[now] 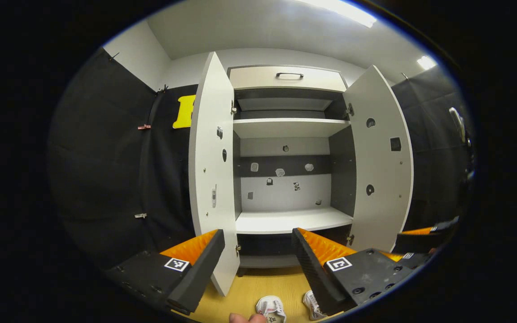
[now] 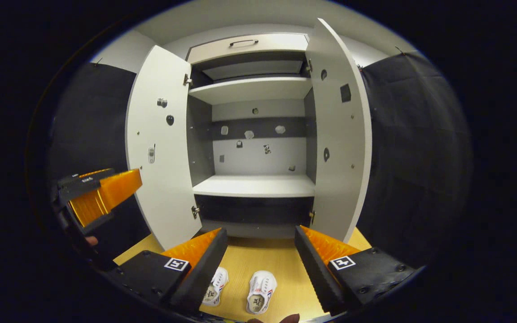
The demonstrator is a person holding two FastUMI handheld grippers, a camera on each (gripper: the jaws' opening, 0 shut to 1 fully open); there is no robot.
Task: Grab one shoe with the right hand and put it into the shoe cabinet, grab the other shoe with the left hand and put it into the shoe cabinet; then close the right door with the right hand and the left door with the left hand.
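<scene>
In the left gripper view, your left gripper (image 1: 258,264) is held level and faces straight into the shoe cabinet (image 1: 285,220), its fingers spread wide with nothing between them. The left door (image 1: 211,179) and right door (image 1: 382,170) both stand open. Low between the fingers, on the wooden floor (image 1: 249,291), sit two white shoes: the left shoe (image 1: 271,309) is cut off by the picture's lower edge, and the right shoe (image 1: 312,305) is half hidden behind your right-hand finger. Your other gripper pokes in at the far right edge, too cropped to judge there.

In the right gripper view, your right gripper (image 2: 260,260) likewise points at the cabinet (image 2: 254,186), fingers released and empty. Both shoes lie on the floor (image 2: 285,255) just below the gap: the left shoe (image 2: 216,287) partly covered by the left finger, the right shoe (image 2: 260,291) in plain sight between the fingers. Your left gripper (image 2: 101,197) hovers at the left, beside the left door (image 2: 162,148), partly cut off by the dark rim.
</scene>
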